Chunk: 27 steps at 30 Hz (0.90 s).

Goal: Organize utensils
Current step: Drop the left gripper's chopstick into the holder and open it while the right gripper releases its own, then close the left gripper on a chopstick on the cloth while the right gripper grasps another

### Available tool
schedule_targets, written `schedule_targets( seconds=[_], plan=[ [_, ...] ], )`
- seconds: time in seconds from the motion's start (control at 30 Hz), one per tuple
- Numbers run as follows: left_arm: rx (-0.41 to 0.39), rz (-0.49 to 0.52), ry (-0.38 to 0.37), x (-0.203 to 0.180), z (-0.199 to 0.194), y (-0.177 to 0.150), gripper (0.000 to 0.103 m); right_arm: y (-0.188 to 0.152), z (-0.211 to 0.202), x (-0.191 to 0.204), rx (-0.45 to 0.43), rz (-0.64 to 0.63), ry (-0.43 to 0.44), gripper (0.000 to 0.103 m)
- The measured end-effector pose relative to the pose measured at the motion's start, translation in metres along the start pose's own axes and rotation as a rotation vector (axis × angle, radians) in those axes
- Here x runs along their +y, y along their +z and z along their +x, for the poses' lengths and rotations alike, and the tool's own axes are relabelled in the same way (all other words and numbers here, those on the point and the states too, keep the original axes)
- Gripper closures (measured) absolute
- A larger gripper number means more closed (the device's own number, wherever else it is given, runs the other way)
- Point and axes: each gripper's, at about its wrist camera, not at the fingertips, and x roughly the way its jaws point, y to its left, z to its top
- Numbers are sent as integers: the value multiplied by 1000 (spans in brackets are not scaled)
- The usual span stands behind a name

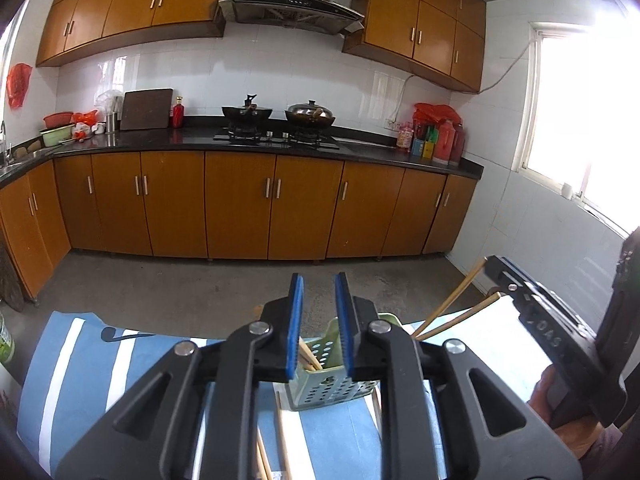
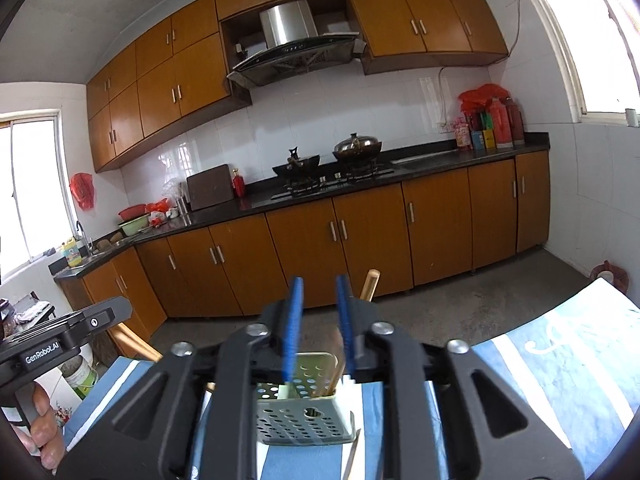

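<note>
A pale green perforated utensil holder (image 1: pixel 326 388) stands on a blue-and-white striped cloth (image 1: pixel 72 380), with several wooden chopsticks (image 1: pixel 448 306) leaning out of it. My left gripper (image 1: pixel 319 292) is open and empty, just above and behind the holder. Loose chopsticks (image 1: pixel 282 436) lie on the cloth below it. In the right wrist view the same holder (image 2: pixel 306 416) sits below my right gripper (image 2: pixel 319 294), which is open and empty. One chopstick (image 2: pixel 369 285) rises past its right finger. The other gripper's body (image 2: pixel 60 338) shows at the left.
The cloth-covered table (image 2: pixel 560 360) ends at a concrete floor (image 1: pixel 180 280). Brown cabinets (image 1: pixel 240 204) and a black counter with a stove and pans (image 1: pixel 280 120) stand beyond. A white bucket (image 2: pixel 82 378) sits on the floor at the left.
</note>
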Motion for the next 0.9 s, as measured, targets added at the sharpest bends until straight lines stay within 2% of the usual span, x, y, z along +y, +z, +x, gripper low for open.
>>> schedule_targets(
  seconds=[0.17, 0.27, 0.43, 0.57, 0.73, 0.9],
  plan=[
    [-34, -25, -5, 2, -26, 0, 79, 1, -30, -8, -25, -13, -12, 81],
    [-56, -25, -10, 4, -52, -9, 75, -7, -49, -18, -14, -17, -42, 73],
    [-46, -28, 9, 15, -84, -46, 69, -46, -62, -42, 109, -22, -93, 72],
    [28, -33, 63, 29, -87, -91, 67, -94, -50, -62, 281, -3, -126, 72],
    [194, -59, 108, 52, -63, -150, 65, -154, -24, -63, 499, 5, -103, 75],
    [304, -93, 126, 64, -44, -190, 65, -184, -8, -50, 589, -35, -91, 78]
  ],
)
